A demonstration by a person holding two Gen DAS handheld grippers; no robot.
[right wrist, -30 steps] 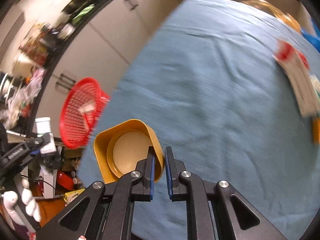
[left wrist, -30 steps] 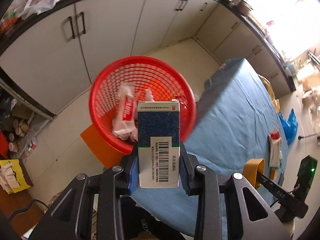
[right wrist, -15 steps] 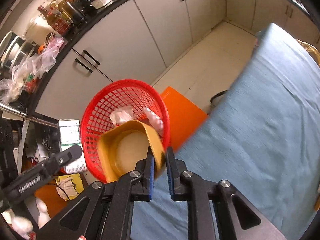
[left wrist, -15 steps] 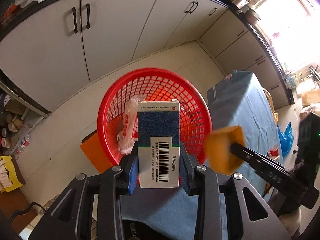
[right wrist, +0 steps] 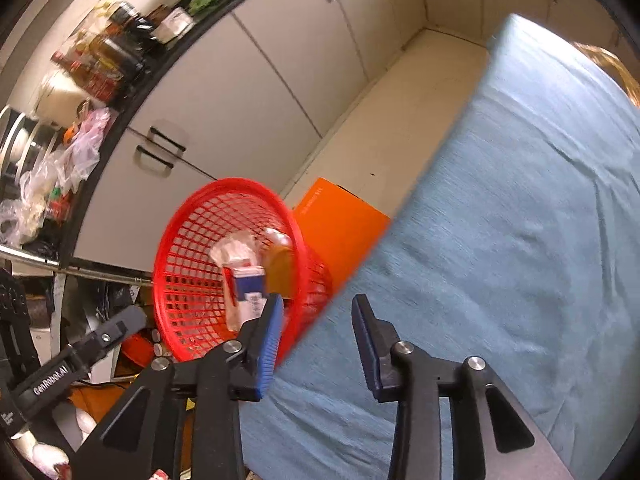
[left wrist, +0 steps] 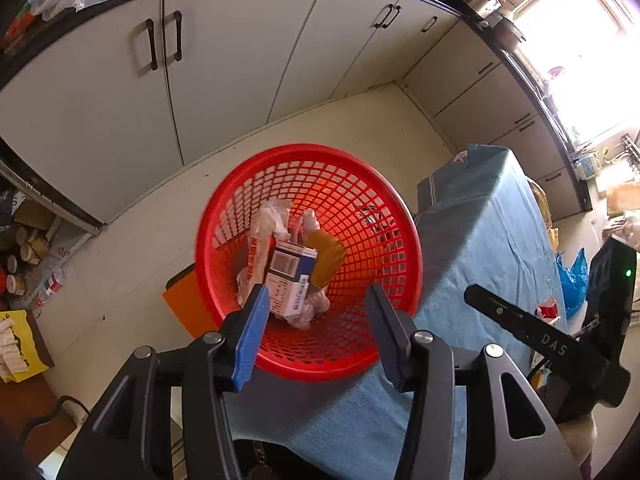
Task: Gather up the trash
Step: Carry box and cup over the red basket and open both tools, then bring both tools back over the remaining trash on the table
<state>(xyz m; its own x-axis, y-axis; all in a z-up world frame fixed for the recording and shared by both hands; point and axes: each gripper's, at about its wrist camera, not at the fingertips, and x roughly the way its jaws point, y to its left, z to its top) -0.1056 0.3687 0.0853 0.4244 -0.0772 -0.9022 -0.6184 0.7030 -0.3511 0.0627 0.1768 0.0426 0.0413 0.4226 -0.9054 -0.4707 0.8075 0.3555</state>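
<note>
**Left wrist view: both drops in the basket**

Left gripper (left wrist: pixel 316 330) jaws are opening, nothing between them. Blue-and-white box (left wrist: pixel 290 278) and yellow cup (left wrist: pixel 326 256) sit down in the red basket (left wrist: pixel 384 216), just past the fingertips. Right gripper (right wrist: pixel 316 330) is opening too, empty, over the blue tabletop (right wrist: pixel 520 240) edge.

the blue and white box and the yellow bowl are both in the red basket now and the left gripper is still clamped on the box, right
Not quite. In the left wrist view the left gripper is opening with nothing between its jaws; the blue and white box lies loose in the red basket, beside the yellow bowl.
</note>
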